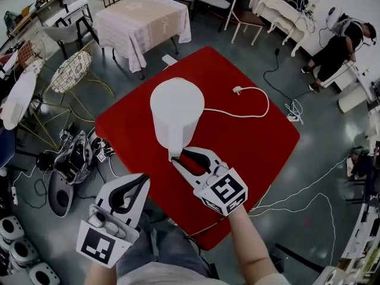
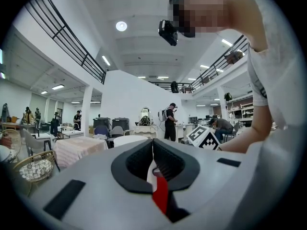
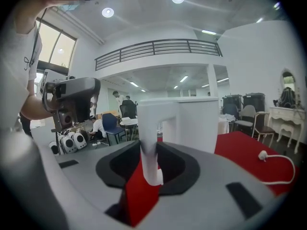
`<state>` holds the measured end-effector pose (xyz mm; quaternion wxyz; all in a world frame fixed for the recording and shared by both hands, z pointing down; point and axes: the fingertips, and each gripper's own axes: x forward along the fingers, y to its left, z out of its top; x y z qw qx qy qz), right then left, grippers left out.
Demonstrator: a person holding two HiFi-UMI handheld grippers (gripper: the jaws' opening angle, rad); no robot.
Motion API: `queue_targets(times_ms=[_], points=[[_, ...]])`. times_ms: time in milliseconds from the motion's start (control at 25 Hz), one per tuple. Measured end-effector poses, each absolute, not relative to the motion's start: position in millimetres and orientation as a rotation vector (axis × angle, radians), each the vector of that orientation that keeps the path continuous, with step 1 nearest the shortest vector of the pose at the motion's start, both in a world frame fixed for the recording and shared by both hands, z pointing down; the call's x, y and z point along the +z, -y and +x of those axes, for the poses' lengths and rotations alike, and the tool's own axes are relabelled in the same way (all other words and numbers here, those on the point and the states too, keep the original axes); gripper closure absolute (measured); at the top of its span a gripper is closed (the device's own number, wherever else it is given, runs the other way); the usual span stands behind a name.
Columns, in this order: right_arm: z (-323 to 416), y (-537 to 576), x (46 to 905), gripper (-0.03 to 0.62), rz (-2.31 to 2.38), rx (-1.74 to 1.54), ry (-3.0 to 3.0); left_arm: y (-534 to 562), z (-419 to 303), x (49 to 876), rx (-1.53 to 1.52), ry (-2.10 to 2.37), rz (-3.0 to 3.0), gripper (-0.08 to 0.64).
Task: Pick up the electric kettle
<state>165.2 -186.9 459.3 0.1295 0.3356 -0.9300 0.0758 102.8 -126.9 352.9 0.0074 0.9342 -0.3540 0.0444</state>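
Note:
A white electric kettle [image 1: 176, 113] stands on the red table [image 1: 255, 147], its handle [image 1: 174, 154] turned toward me. My right gripper [image 1: 181, 156] is open, and the handle stands between its jaws. The right gripper view shows that upright white handle [image 3: 148, 128] in the gap of the right gripper [image 3: 149, 150], with the kettle body [image 3: 204, 123] just behind. I cannot see the pads pressing on it. My left gripper [image 1: 142, 181] hangs off the table's near left corner, shut and empty. In its own view the left gripper [image 2: 152, 150] has its jaws meeting.
The kettle's white cord [image 1: 261, 108] loops right across the table to a plug [image 1: 237, 90]. Around the table are a cloth-covered table [image 1: 142, 19], wire chairs [image 1: 70, 71], gear on the floor [image 1: 71, 159] and loose cables [image 1: 297, 189]. A person [image 1: 341, 43] bends over at the far right.

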Motion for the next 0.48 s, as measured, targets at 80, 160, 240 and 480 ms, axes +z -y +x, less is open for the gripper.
queue_targets(times_ms=[80,160,240,480], points=[[162.0,187.6,459.1,0.471,0.958,0.221,2.712,128.1,102.7,353.0,0.142,1.106,2.920,0.549],[159.6,189.3,459.7,0.466,0.951,0.219,2.716,129.3,103.3,353.6,0.146,1.103,2.921,0.549],[156.7,192.7,460.8,0.463,0.950,0.215,2.719,130.5,103.6,355.2,0.151,1.099,2.922,0.549],[142.1,198.1,460.5,0.459,0.920,0.222,2.751,133.6,97.3,358.6,0.169,1.103,2.915,0.549]])
